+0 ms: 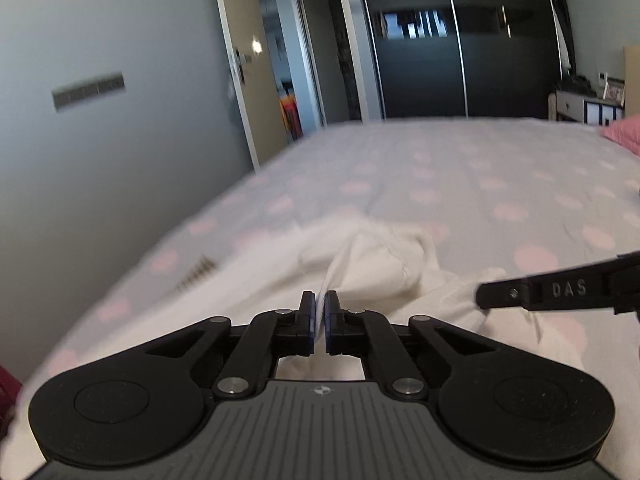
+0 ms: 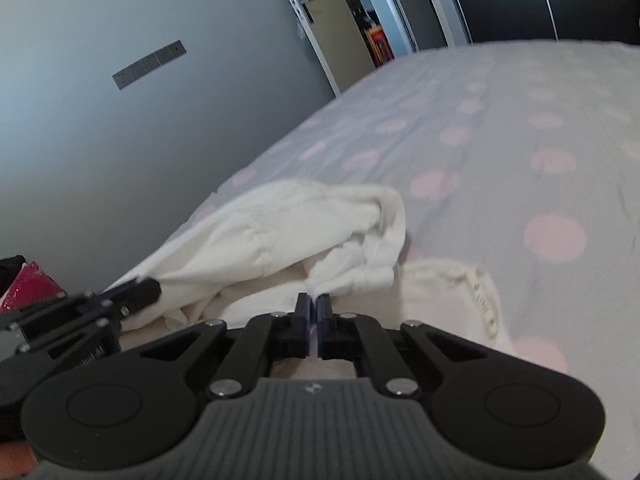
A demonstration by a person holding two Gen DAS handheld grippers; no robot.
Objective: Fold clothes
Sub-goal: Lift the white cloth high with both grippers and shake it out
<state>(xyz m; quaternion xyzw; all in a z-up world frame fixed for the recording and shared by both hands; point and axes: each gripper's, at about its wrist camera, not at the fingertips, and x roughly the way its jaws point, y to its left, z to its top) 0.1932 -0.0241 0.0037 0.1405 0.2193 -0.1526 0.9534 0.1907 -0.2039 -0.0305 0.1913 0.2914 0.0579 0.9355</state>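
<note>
A crumpled white garment (image 1: 372, 264) lies on the bed near its left edge, also seen bunched up in the right wrist view (image 2: 304, 236). My left gripper (image 1: 320, 304) is shut on a taut fold of that white cloth. My right gripper (image 2: 314, 306) is shut on another edge of the same garment. In the left wrist view the right gripper (image 1: 484, 294) comes in from the right, its tip at the cloth. In the right wrist view the left gripper (image 2: 150, 286) shows at the left with cloth at its tip.
The bed (image 1: 480, 176) has a pale cover with pink dots. A grey wall (image 1: 100, 160) runs along its left edge, with an open door (image 1: 240, 60) and dark wardrobe doors (image 1: 460, 40) beyond. A pink pillow (image 1: 624, 132) lies far right. Something pink and shiny (image 2: 28, 284) sits low left.
</note>
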